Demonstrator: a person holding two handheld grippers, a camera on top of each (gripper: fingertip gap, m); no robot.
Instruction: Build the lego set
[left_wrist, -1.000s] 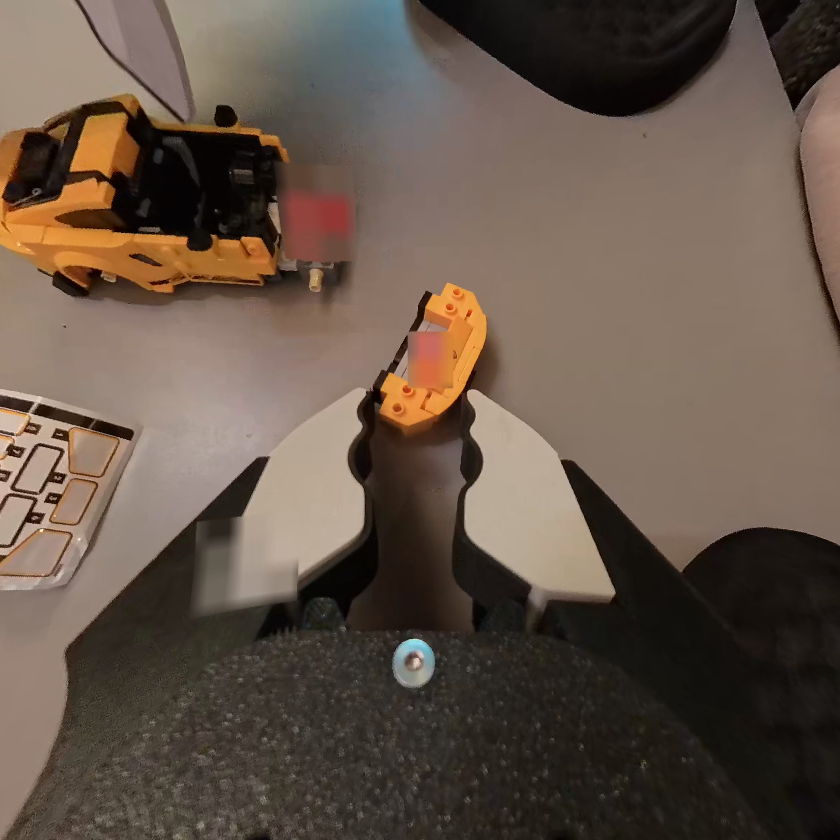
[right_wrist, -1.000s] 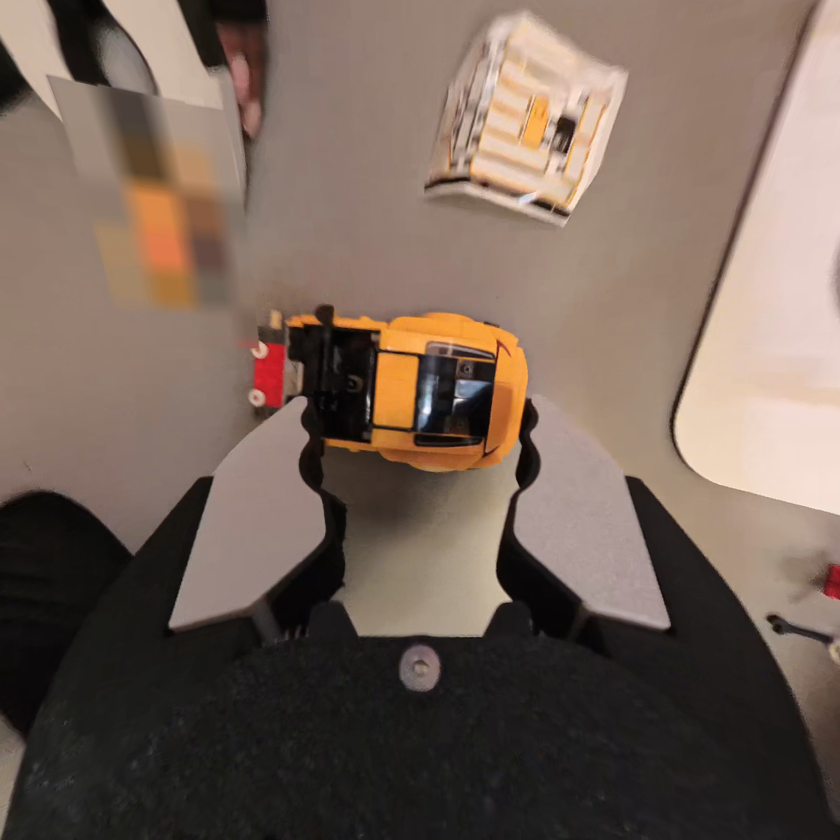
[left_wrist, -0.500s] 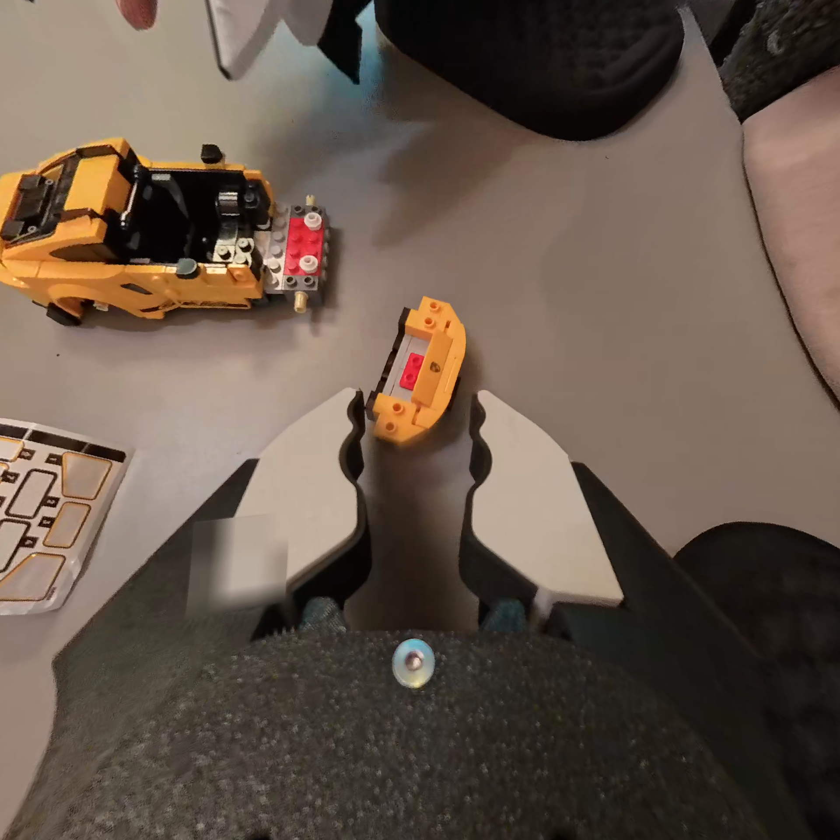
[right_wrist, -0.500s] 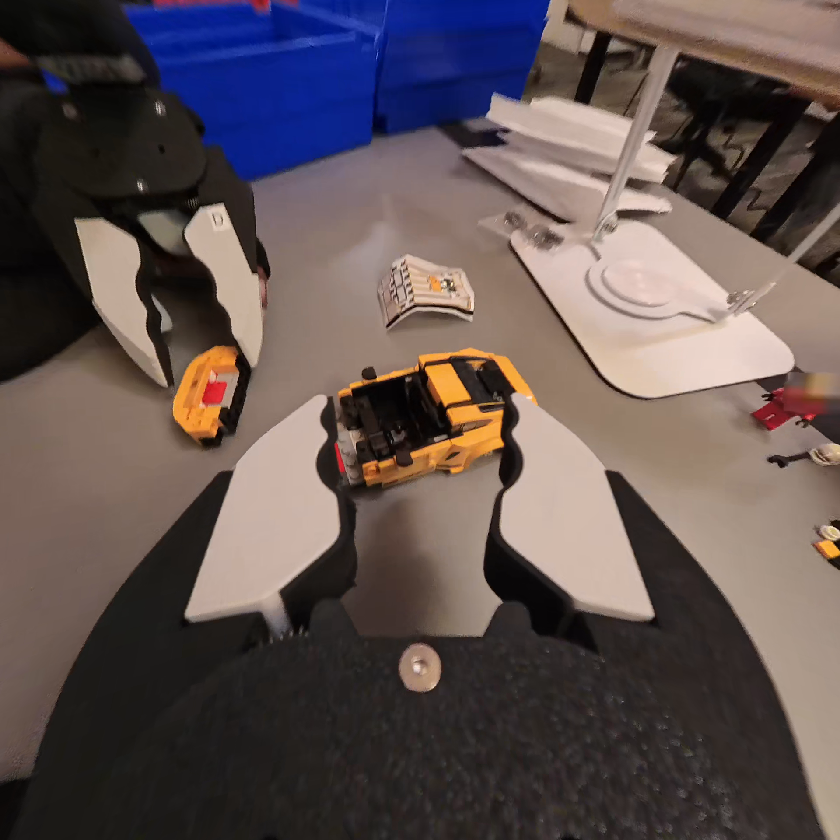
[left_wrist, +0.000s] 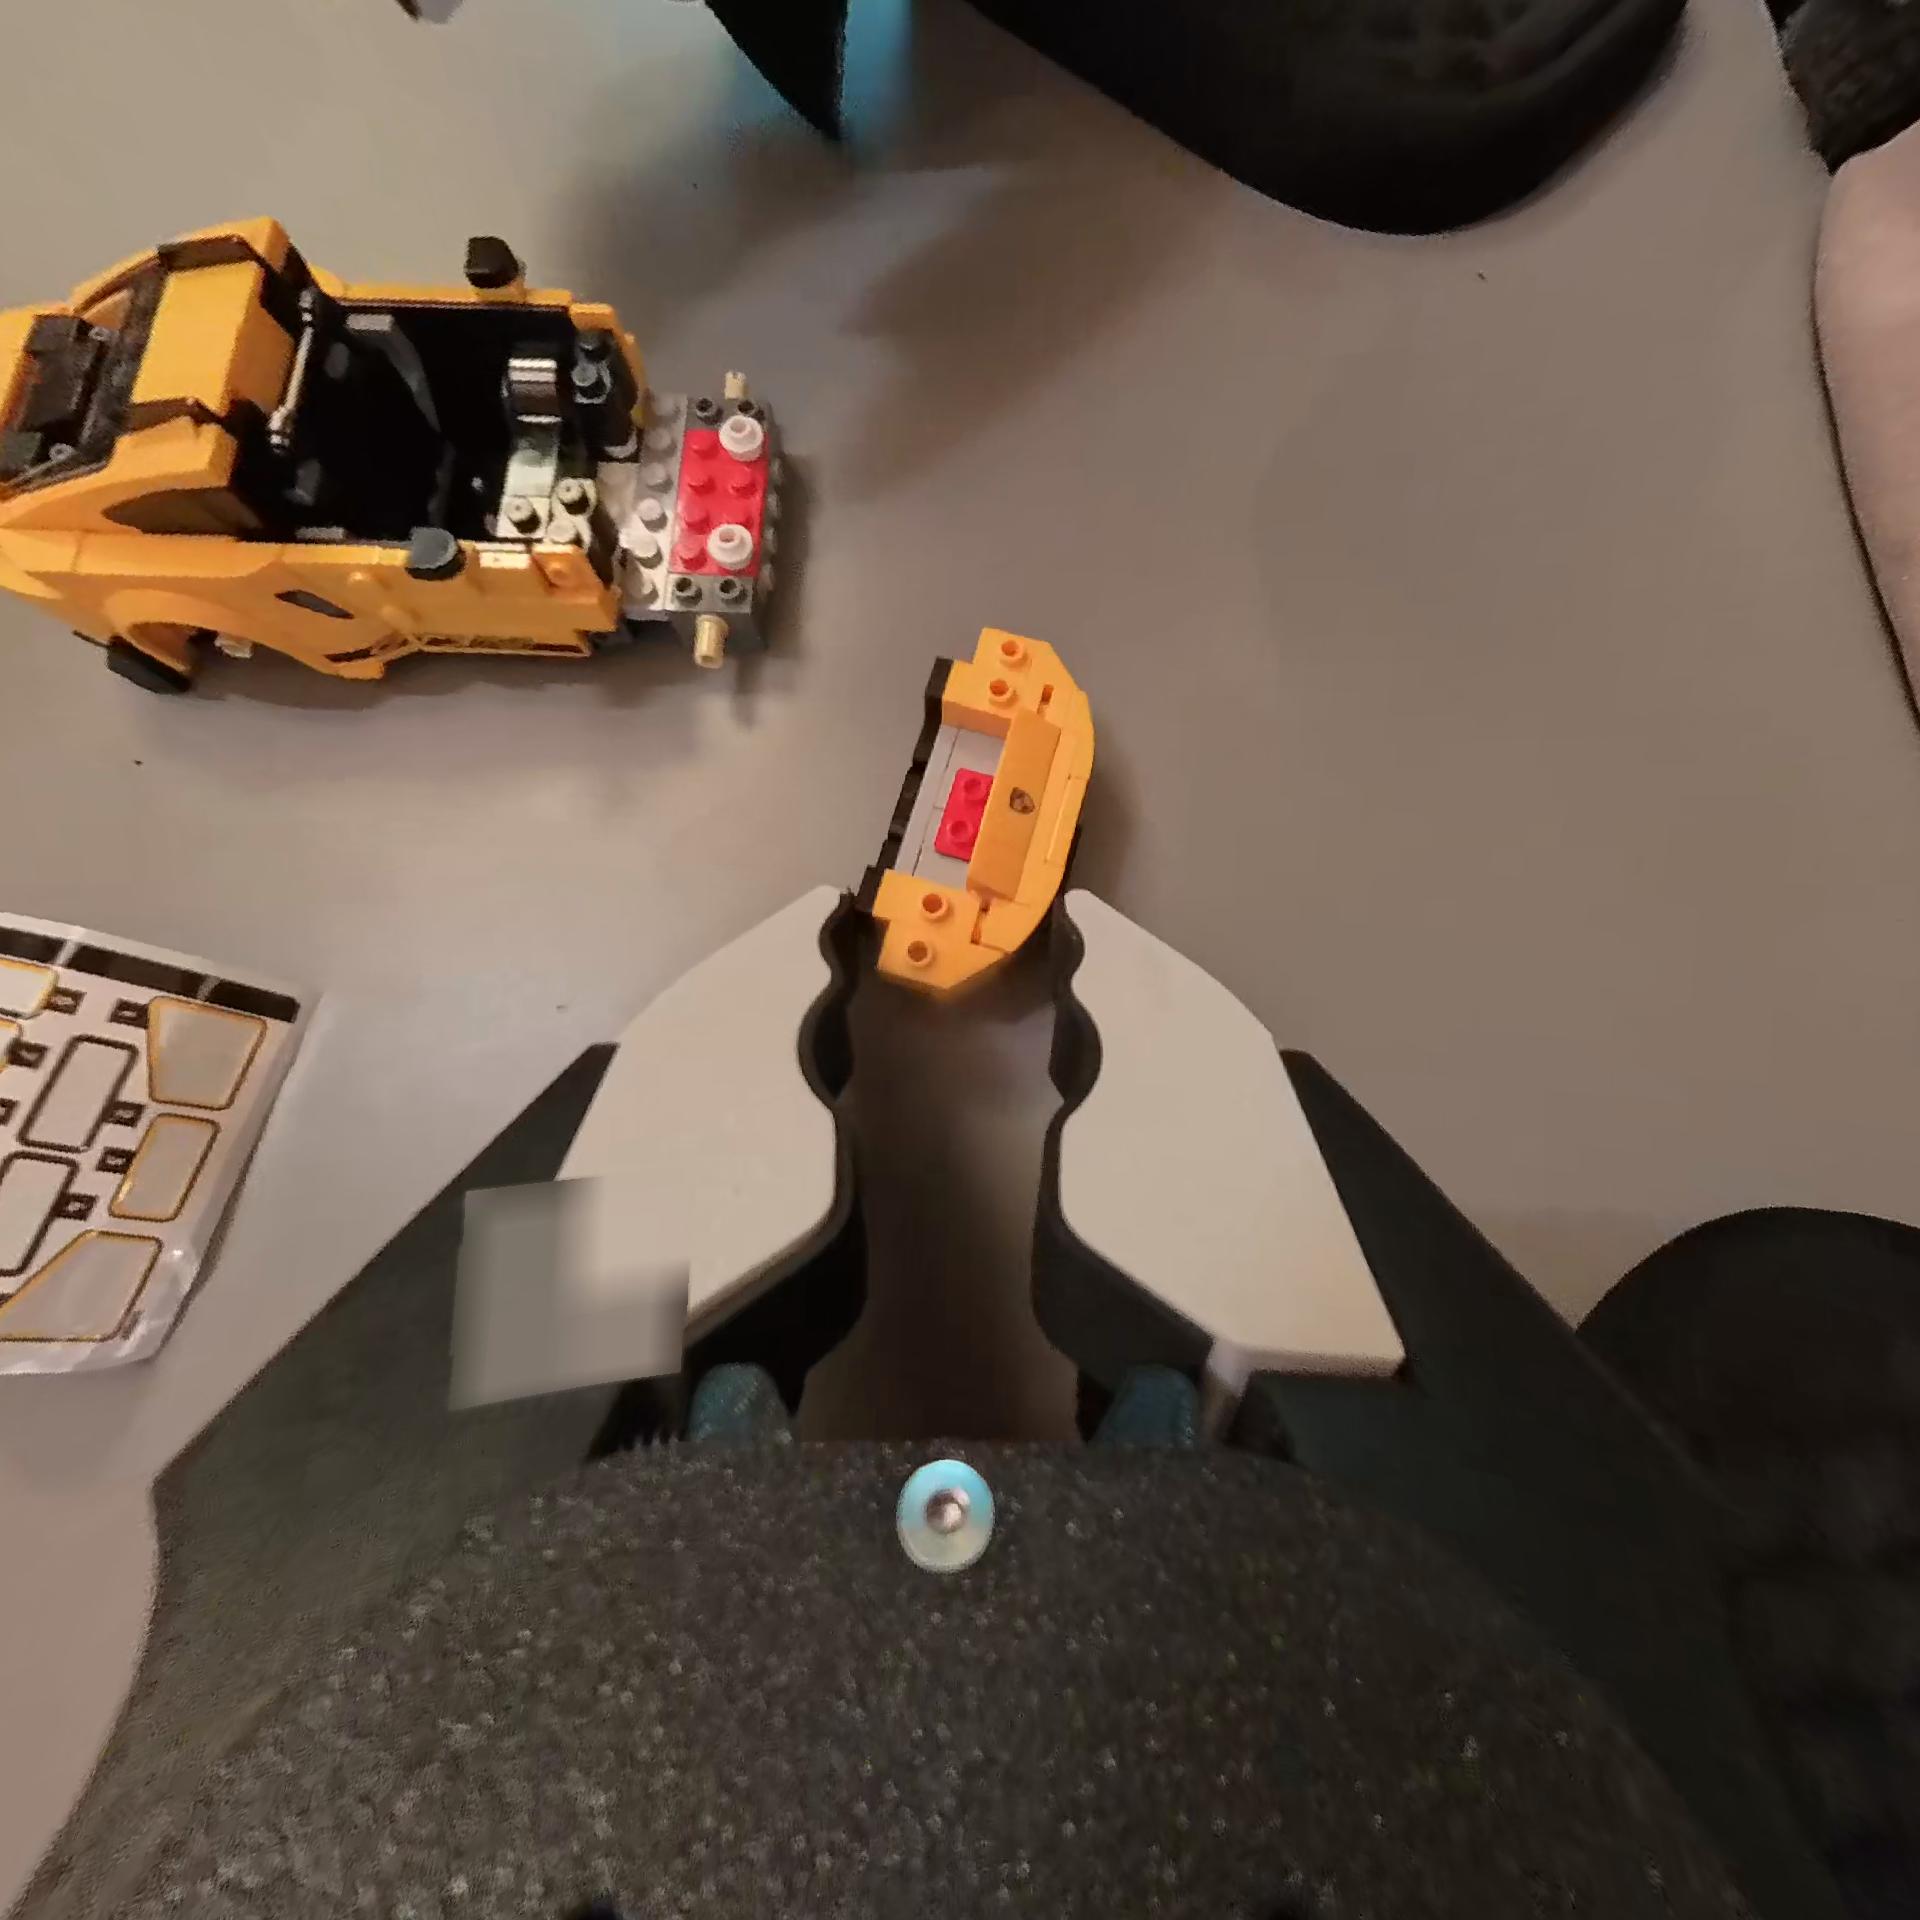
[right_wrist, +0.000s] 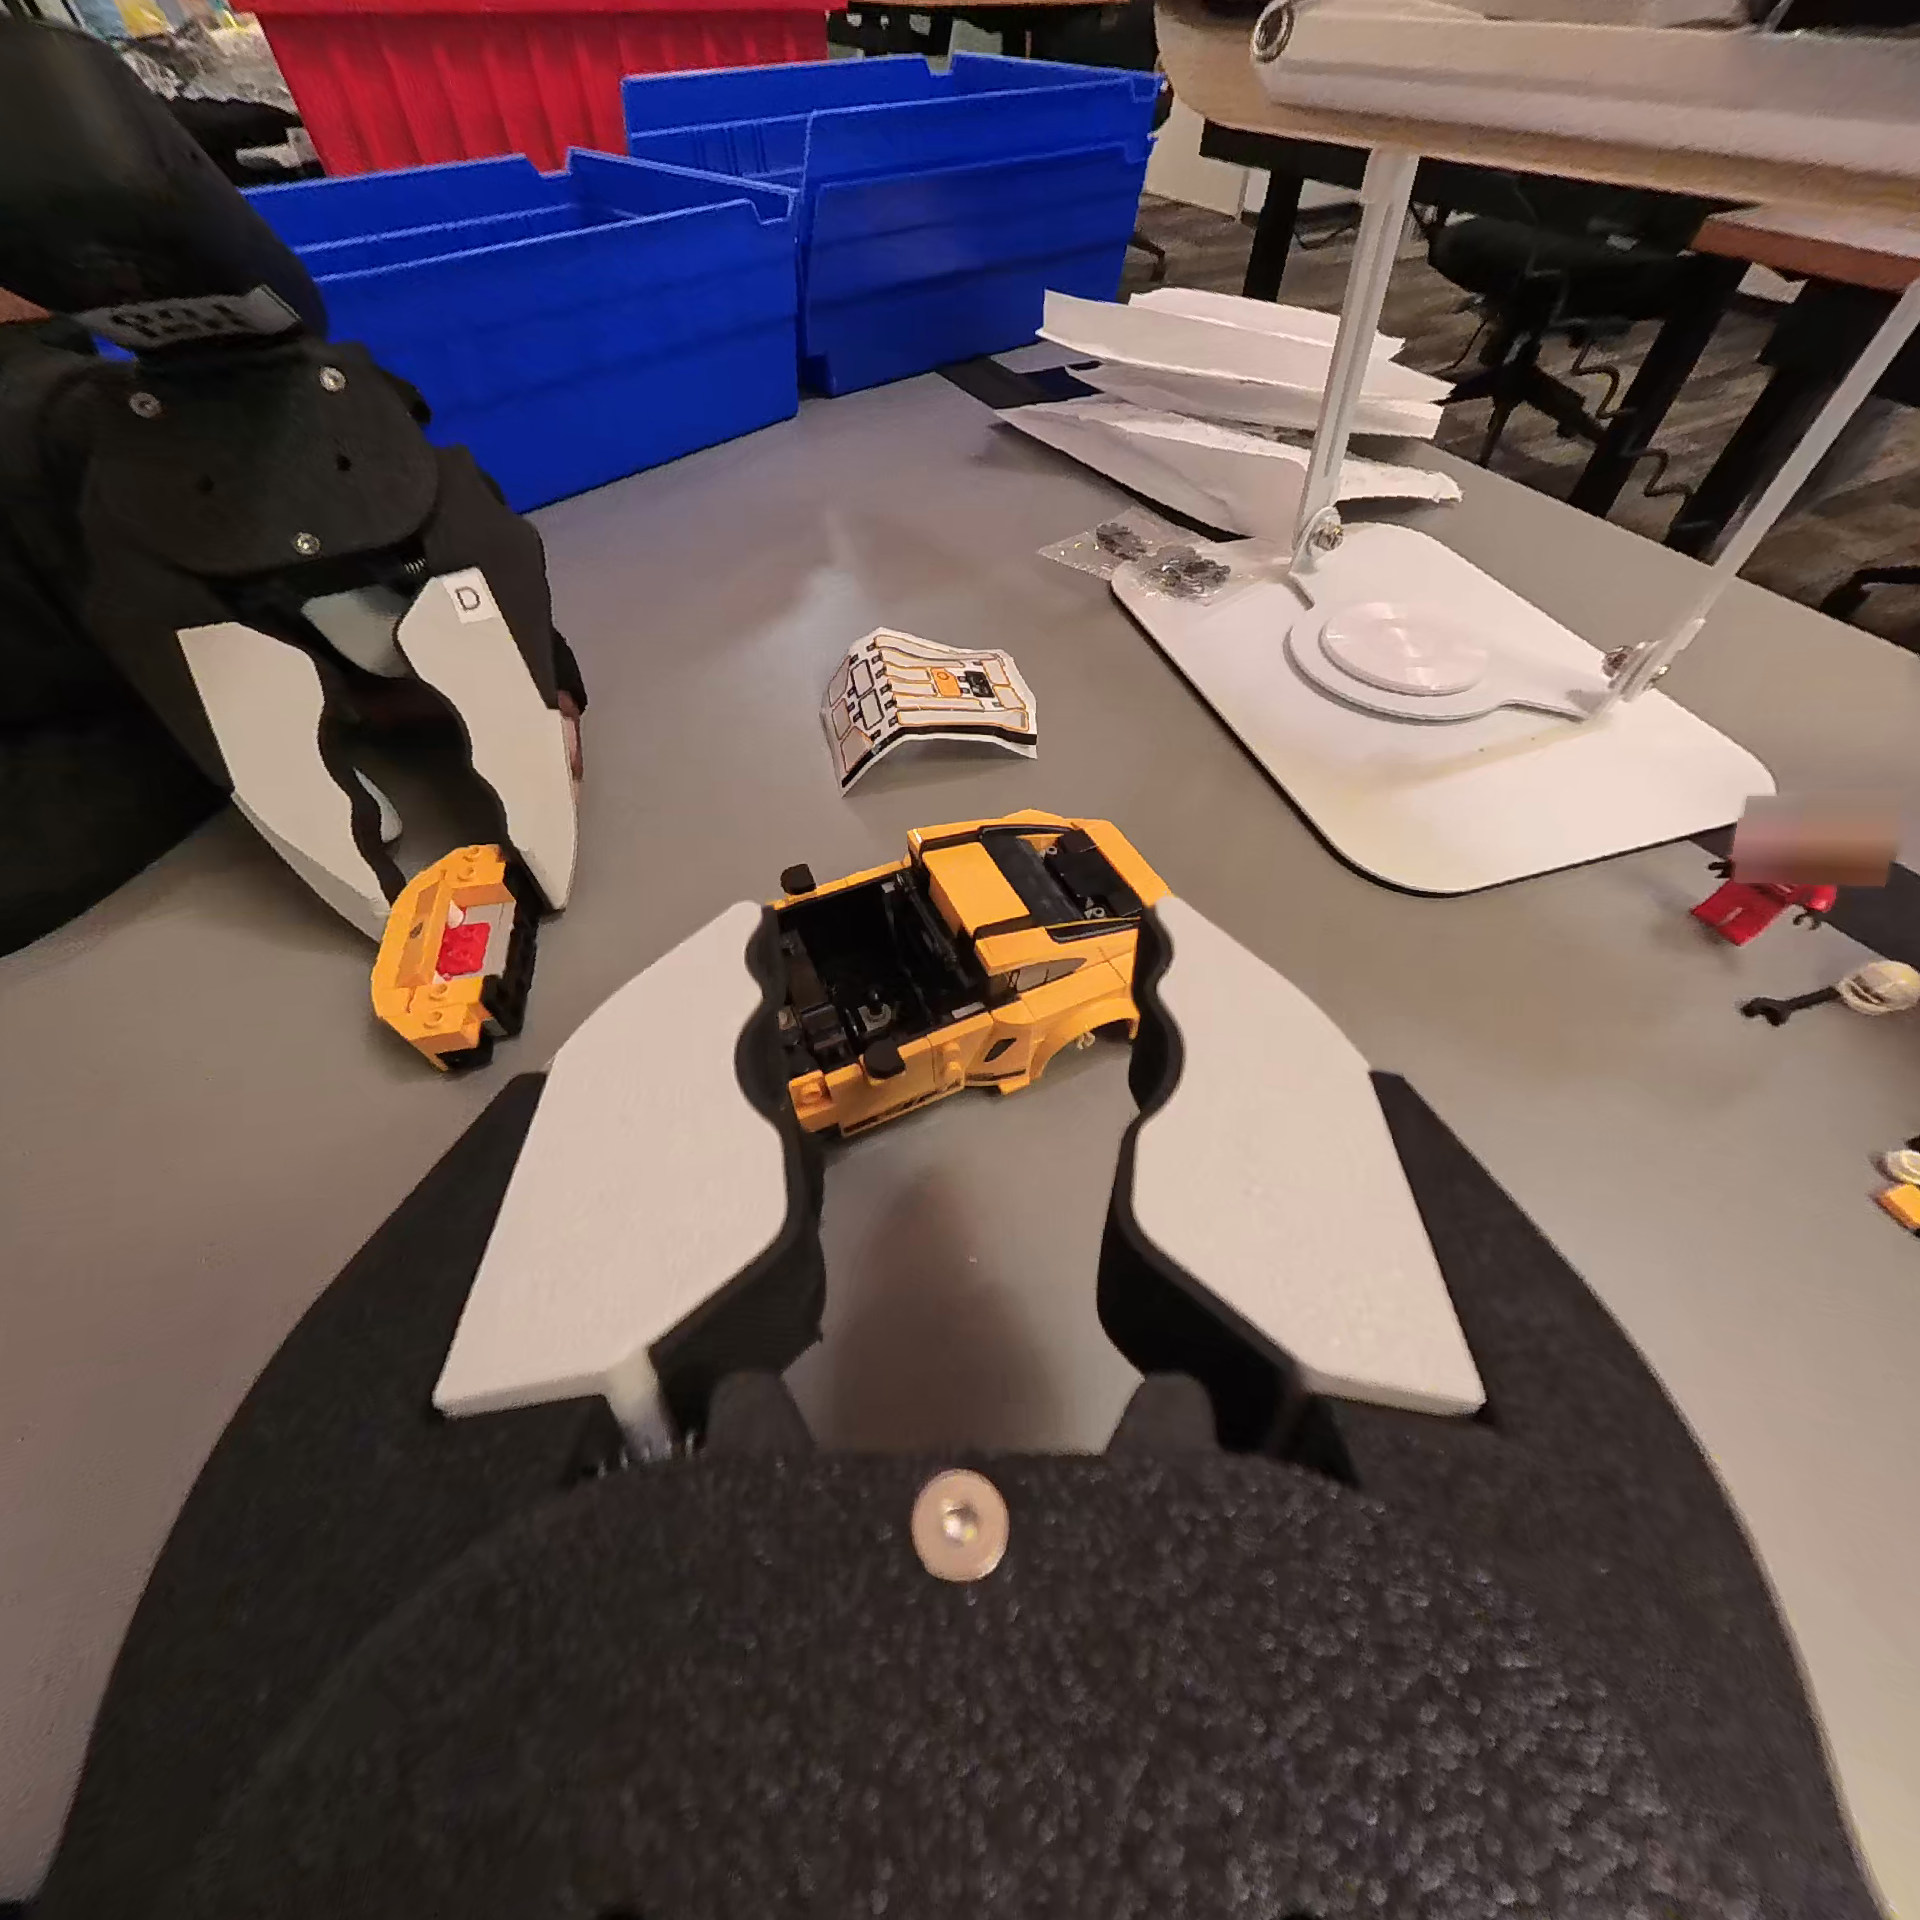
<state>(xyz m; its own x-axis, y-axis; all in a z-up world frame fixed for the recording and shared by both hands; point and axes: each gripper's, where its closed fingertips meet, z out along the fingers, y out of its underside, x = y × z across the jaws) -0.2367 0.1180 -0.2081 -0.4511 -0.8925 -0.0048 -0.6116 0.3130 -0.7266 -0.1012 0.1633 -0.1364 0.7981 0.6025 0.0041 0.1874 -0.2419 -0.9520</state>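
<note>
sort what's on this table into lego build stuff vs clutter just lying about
Build:
- yellow and black lego car body
- small yellow lego bumper section with red brick, left gripper closing on its end
- curled sticker sheet
- loose small lego bits

Lying about:
- blue plastic bins
- white stand base
- torn white paper bags

The toy car (right_wrist: 966, 971) is showing yellow-orange with a black inside, and red and grey bricks (left_wrist: 717, 509) at one end. The small loose piece (left_wrist: 982, 821) is yellow-orange too, with a red brick on grey in the middle and a black edge. The sticker sheet (right_wrist: 928, 694) is showing white with black and gold outlines. The desk (left_wrist: 1403, 727) is looking plain grey. The bins (right_wrist: 582, 301) are looking bright blue. Each hand-held gripper (right_wrist: 951, 982) is showing pale grey fingers (right_wrist: 644, 1164) on black.
</note>
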